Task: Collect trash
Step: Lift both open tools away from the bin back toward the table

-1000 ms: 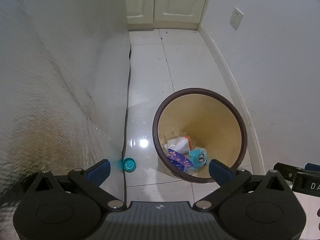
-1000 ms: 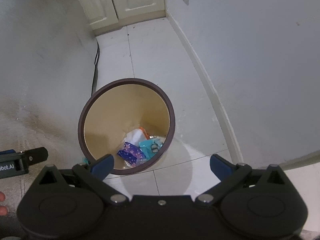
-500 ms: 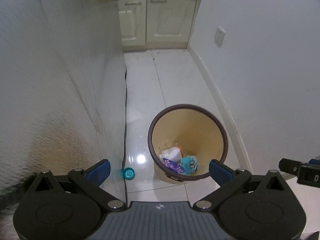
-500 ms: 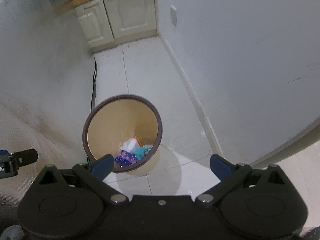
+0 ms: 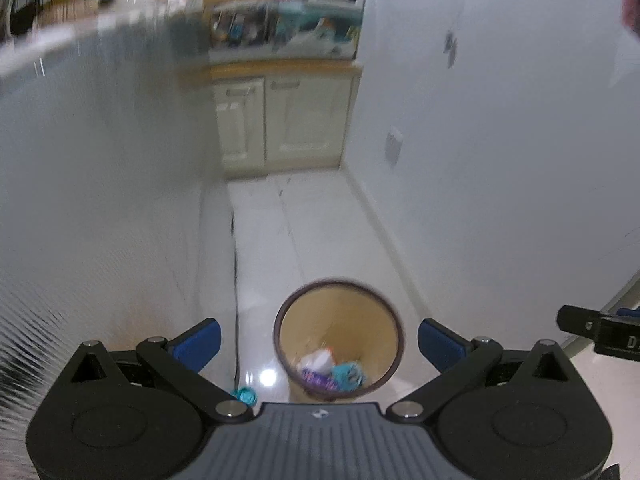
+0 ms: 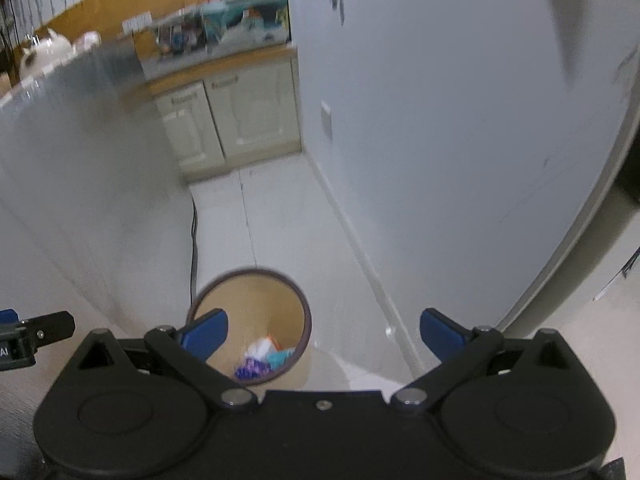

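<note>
The teal bottle cap lies on the floor just left of the bin, nearer the left gripper; both it and the right gripper gape empty.

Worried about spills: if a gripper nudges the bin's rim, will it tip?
Possibly. The bin looks tall, tapering to a narrower base, with only a few wrappers inside, so it is probably light. On the glossy tile floor it may slide first.

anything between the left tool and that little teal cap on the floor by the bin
Nothing visible blocks it. The teal cap lies on bare tile left of the trash bin, beside a black cable. The left tool hangs open above, empty; its own body partly hides the cap.
</note>
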`<state>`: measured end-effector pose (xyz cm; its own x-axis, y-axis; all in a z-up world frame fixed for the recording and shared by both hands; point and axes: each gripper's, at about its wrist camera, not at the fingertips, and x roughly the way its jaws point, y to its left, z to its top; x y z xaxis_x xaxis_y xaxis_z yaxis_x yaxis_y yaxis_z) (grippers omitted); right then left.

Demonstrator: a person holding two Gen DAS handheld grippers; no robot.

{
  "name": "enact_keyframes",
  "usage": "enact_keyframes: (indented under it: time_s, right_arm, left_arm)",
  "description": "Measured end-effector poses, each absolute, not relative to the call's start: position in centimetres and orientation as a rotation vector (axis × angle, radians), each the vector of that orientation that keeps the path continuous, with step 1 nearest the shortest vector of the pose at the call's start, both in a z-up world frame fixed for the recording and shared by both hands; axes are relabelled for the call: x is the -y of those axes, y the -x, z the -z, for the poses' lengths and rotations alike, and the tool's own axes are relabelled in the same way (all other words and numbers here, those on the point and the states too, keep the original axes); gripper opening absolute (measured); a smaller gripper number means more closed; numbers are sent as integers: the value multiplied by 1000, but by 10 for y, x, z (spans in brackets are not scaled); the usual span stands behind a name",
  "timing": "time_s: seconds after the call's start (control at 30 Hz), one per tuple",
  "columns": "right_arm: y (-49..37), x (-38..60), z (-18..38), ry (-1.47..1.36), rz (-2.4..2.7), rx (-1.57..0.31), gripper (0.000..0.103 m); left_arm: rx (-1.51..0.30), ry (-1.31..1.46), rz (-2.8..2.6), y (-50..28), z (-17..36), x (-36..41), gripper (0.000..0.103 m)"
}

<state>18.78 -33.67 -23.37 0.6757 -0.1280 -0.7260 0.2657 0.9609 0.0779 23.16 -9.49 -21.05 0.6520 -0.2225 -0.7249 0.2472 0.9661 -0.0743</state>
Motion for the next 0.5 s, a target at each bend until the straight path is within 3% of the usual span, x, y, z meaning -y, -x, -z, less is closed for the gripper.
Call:
enact_keyframes:
  time_s: [0.5]
  right_arm:
    - [-147, 304, 98, -130, 124, -519, 103]
  left_arm:
    - [-524, 0, 294, -169, 67, 76, 103]
